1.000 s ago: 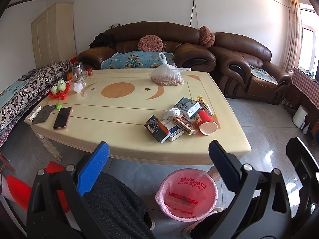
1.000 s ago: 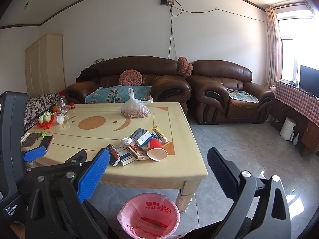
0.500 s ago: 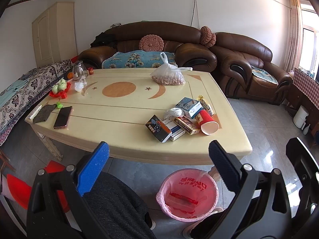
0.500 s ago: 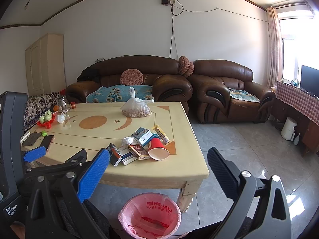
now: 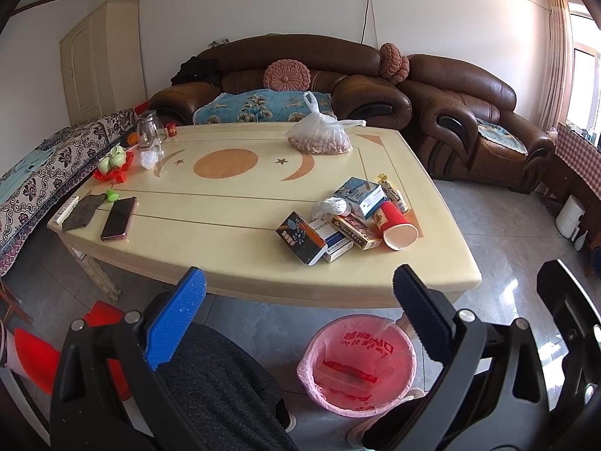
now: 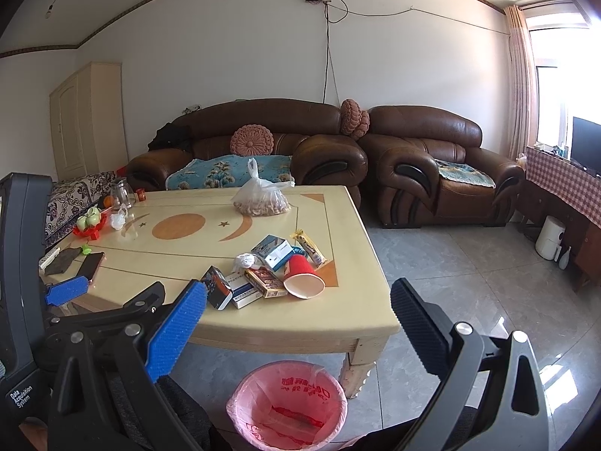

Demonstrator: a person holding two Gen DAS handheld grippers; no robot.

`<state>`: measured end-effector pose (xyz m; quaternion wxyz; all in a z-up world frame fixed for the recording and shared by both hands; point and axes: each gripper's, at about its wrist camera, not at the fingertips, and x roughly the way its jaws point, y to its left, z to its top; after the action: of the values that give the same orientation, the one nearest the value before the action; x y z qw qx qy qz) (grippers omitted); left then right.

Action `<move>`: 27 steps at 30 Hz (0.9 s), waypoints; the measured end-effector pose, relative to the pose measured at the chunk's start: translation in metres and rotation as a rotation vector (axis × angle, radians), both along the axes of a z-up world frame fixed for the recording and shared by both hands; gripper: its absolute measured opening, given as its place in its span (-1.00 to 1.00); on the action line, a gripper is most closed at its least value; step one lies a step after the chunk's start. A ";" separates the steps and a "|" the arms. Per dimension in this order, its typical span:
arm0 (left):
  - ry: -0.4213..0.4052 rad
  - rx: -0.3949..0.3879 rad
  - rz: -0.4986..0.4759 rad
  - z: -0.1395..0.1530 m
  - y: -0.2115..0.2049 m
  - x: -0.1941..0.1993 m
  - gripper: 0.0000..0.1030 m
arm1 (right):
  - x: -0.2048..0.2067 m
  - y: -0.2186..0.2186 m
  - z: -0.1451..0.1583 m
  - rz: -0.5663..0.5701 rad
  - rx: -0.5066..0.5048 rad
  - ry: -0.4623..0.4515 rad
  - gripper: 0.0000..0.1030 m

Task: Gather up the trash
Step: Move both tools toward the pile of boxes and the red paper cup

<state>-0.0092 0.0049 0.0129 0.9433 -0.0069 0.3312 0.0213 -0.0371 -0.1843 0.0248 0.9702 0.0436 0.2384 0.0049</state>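
Little change is noted over the last second: both the left gripper (image 5: 298, 297) and the right gripper (image 6: 298, 310) remain wide and empty (short of the cream tabletop (image 5: 240, 203)), so the red paper cup (image 5: 394, 222) and small cartons (image 5: 300, 237) are still uncollected above the pink-lined bin (image 5: 357, 364).

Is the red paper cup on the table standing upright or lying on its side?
Lying on its side: the red paper cup rests on the table, its white open mouth facing the near edge.

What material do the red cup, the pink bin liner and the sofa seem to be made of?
Red cup: probably paper, matte red outside, white inside at the open mouth.
Pink bin liner: thin plastic film, translucent and wrinkled, folded over the rim.
Sofa: leather or imitation, glossy brown with soft highlights; which one cannot be told.
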 end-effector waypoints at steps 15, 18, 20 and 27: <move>0.141 -0.044 0.052 -0.040 0.032 0.062 0.90 | 0.059 -0.028 -0.041 -0.009 0.022 0.055 0.87; 0.172 -0.042 0.060 -0.049 0.034 0.075 0.90 | 0.071 -0.031 -0.052 -0.010 0.009 0.063 0.87; 0.194 -0.058 0.062 -0.054 0.036 0.084 0.90 | 0.080 -0.033 -0.058 -0.008 0.002 0.066 0.87; 0.239 -0.056 0.061 -0.066 0.030 0.111 0.90 | 0.111 -0.036 -0.072 0.003 -0.025 0.089 0.87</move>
<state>0.1015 0.0346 -0.0533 0.8954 -0.0406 0.4415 0.0415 0.0736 -0.2202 -0.0474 0.9590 0.0315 0.2816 0.0014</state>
